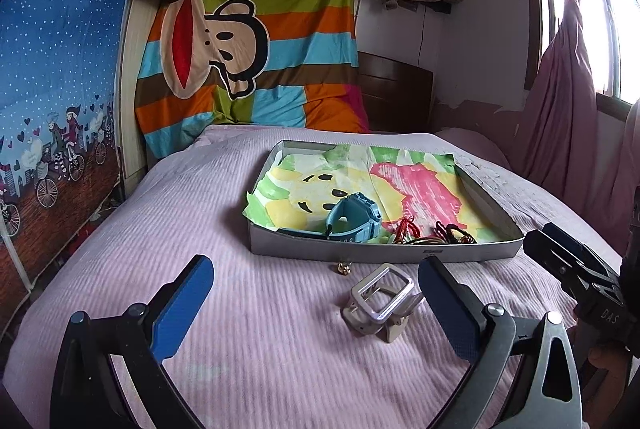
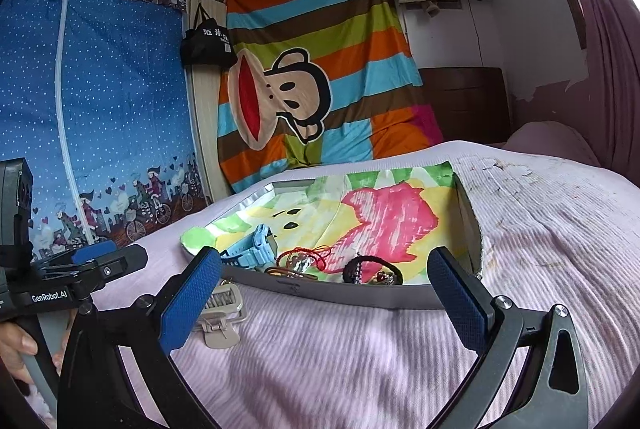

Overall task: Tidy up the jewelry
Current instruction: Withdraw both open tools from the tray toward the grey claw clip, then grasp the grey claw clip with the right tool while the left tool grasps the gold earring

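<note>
One grey tray (image 1: 360,253) sits on the pink bed (image 1: 200,229), with one blue watch (image 1: 352,219) and a tangle of red and black bracelets (image 1: 436,234) inside. One silver buckle (image 1: 380,305) and one small gold bell (image 1: 341,268) lie on the bed in front of it. The left gripper (image 1: 316,305) and right gripper (image 2: 324,301) both stand wide and hold nothing.

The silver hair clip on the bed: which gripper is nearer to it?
Left. The left gripper frames the silver hair clip between open jaws, untouched; the right gripper is off to its right, facing the tray.
</note>
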A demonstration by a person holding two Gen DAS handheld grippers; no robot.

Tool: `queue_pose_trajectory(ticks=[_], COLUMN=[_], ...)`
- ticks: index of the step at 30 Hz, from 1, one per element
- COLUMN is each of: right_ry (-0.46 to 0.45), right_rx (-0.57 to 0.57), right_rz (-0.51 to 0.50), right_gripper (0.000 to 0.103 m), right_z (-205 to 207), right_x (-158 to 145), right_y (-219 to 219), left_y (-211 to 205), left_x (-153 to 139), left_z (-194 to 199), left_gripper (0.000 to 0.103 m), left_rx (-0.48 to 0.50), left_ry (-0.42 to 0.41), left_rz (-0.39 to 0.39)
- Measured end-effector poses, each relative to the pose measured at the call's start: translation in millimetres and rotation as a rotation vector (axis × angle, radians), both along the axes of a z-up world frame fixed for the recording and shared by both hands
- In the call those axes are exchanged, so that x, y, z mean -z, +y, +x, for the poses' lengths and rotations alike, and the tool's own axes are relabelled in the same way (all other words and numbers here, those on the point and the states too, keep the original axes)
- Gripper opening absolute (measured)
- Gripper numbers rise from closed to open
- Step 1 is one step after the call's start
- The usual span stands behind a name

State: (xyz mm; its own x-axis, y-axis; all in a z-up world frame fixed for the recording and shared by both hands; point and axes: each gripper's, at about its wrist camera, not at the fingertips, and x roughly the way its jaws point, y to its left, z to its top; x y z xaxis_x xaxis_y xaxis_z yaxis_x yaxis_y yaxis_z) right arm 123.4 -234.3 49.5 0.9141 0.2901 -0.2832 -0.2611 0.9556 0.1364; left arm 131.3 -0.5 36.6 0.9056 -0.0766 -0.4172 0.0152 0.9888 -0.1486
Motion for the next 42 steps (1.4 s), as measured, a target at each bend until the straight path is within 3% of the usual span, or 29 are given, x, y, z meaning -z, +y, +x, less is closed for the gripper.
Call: queue_pose_trajectory(ticks=[15,25,28,42], right_ry=[0.085,0.161,0.192,0.307], right_rx=[-0.108,-0.216,-0.230,-0.318], right_rz=[-0.056,-0.142,-0.181,-0.300], right_gripper=[0.101,0.091,0.082,0.076], right_z=[9.9,16.9,21.3,42.0], right_x=[15.9,29.5,33.6,51.1], right_y=[22.8,49.6,58.3,97.3], left_y=[26.5,37.8,40.0,46.4], left_x=[12.2,22.3,24.6,28.2], left_z=[7.6,25.6,28.7,46.7], left_gripper=[0.103,0.103,0.103,0.103], left_rx=[-0.008,-0.022,-0.029,0.003], left_ry=[0.125,0.248,0.263,0.292], left_rz=[-0.046,-0.045,-0.042,-0.031])
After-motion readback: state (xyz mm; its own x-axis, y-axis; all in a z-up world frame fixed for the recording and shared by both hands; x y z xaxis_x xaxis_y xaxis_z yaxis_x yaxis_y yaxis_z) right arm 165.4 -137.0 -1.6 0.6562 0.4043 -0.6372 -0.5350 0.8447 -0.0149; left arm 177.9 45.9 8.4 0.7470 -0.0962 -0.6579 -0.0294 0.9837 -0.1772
